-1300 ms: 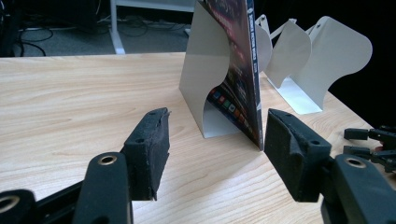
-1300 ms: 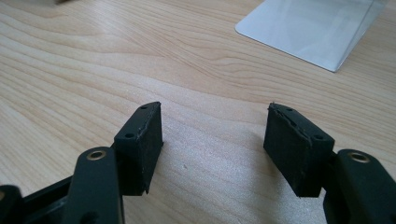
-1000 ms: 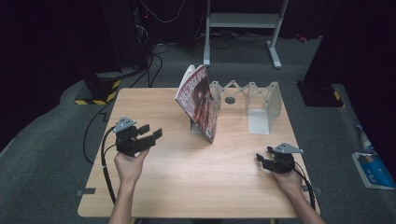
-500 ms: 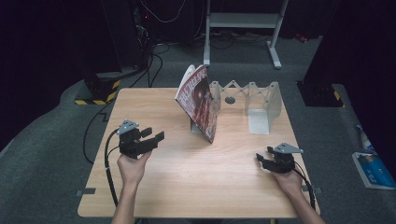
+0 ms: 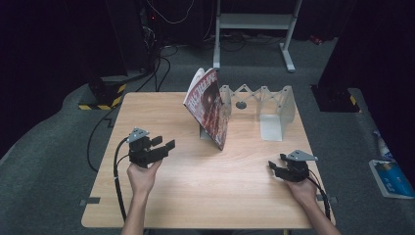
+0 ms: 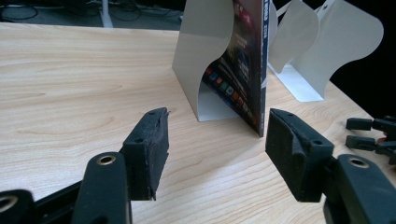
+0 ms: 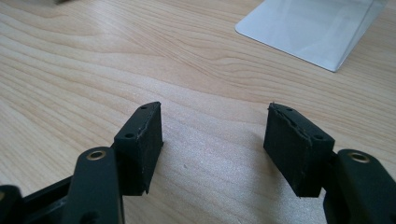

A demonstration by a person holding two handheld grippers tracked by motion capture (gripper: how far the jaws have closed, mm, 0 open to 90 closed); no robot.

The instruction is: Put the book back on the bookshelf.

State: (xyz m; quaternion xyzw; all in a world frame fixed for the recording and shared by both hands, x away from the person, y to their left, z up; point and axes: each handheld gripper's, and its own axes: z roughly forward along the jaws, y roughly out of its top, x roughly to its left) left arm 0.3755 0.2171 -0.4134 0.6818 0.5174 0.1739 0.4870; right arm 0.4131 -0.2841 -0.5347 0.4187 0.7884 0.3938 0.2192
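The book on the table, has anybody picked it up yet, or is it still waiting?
Still waiting. The book stands tilted against a bookend of the grey rack, so that part looks set up. Nothing is in hand: the left gripper is open, pointing toward the book with a gap of table between them, and the right gripper is open and low over the wood. Any grabbing or moving is probably still to come.

Both grippers, left gripper [image 5: 157, 147] and right gripper [image 5: 277, 168], are black with grey triangular top plates, brass-coloured rivets, and trailing black cables; forearms are bare.
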